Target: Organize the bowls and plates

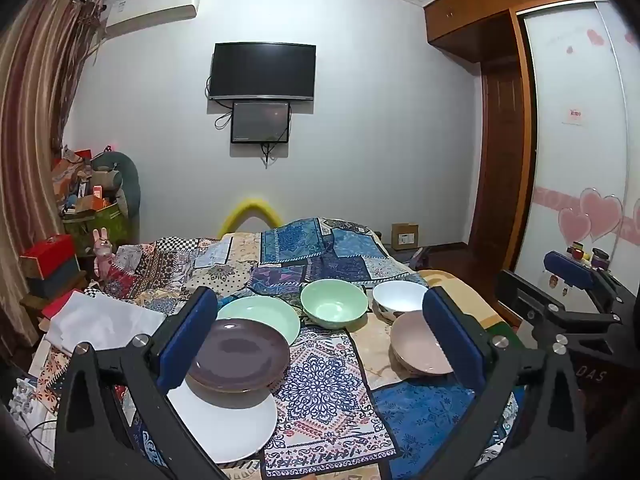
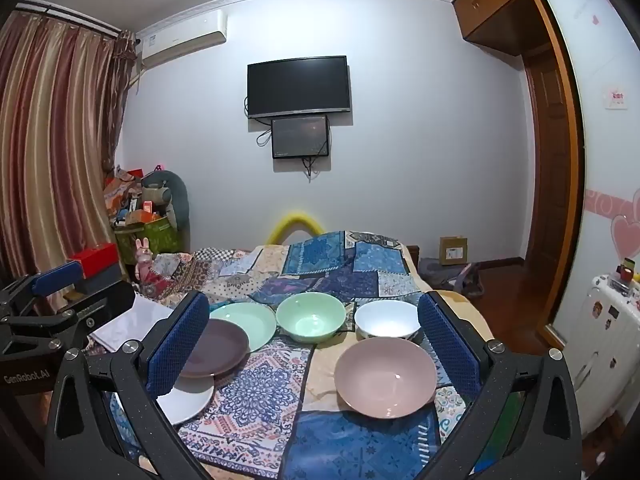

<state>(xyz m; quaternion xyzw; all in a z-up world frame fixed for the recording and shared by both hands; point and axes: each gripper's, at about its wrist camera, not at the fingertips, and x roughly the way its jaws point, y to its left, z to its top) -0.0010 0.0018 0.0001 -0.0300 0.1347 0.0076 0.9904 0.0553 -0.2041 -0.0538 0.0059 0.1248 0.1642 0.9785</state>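
On patchwork bed (image 2: pixel 320 420): dishes untouched. Left gripper (image 1: pixel 320 344), right gripper (image 2: pixel 312 352) gaped wide, empty. Next, probably: grasp pink bowl (image 2: pixel 385 376).

Dim indoor light, fisheye-warped edges

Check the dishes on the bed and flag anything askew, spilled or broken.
Nothing looks spilled or broken. The purple plate sits off-centre, overlapping the white plate and touching or overlapping the green plate. The green bowl, white bowl and pink bowl stand upright and empty.
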